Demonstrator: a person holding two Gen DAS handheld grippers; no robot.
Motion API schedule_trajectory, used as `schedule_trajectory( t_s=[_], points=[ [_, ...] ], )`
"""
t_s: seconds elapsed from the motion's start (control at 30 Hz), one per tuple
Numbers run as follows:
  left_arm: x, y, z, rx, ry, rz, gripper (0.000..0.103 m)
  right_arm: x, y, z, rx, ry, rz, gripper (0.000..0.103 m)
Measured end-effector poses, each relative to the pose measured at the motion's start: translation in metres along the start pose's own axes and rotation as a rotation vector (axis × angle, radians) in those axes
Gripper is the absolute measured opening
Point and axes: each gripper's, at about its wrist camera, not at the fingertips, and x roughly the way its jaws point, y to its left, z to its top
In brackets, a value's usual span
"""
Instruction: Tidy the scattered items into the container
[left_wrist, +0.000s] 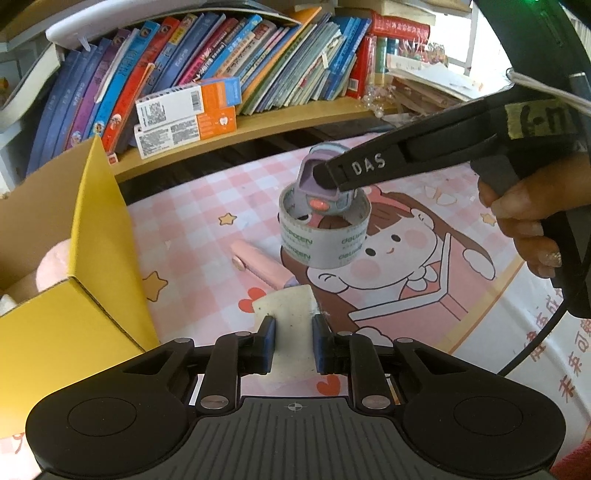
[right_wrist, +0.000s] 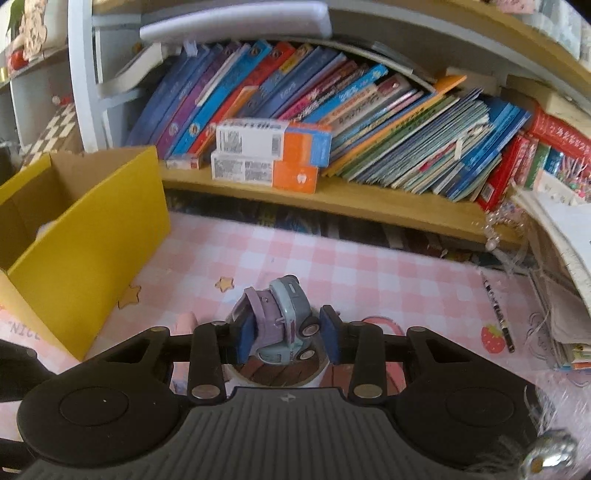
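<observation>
My right gripper is shut on a small lilac and pale-blue toy car, which hangs tilted just over the hole of a grey tape roll. In the left wrist view the same car dips partly into the tape roll, with the right gripper coming in from the right. My left gripper is shut on a flat cream pad, low over the table. The yellow cardboard box stands open at the left, with a pink plush inside.
A pink pen-like item lies between the tape roll and the box. A dark pen lies at the right on the pink checked mat. A bookshelf with leaning books and two cartons runs along the back. A hand holds the right gripper.
</observation>
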Motion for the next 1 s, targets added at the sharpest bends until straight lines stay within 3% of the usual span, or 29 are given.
schedule_trajectory(
  t_s=[0.53, 0.6, 0.67, 1.0],
  points=[
    [-0.036, -0.003, 0.000, 0.002, -0.073, 0.006, 0.019, -0.045, 0.002, -0.005, 0.023, -0.028, -0.018, 0.033],
    [-0.042, -0.003, 0.000, 0.003, -0.086, 0.007, 0.019, -0.050, 0.004, -0.008, 0.027, -0.023, -0.011, 0.025],
    [-0.048, -0.004, 0.000, 0.003, -0.099, 0.008, 0.019, -0.055, 0.007, -0.011, 0.031, -0.013, 0.000, 0.006],
    [-0.077, -0.003, -0.010, -0.009, -0.147, 0.022, 0.019, -0.081, 0.019, -0.034, 0.047, 0.023, 0.005, 0.004]
  ],
)
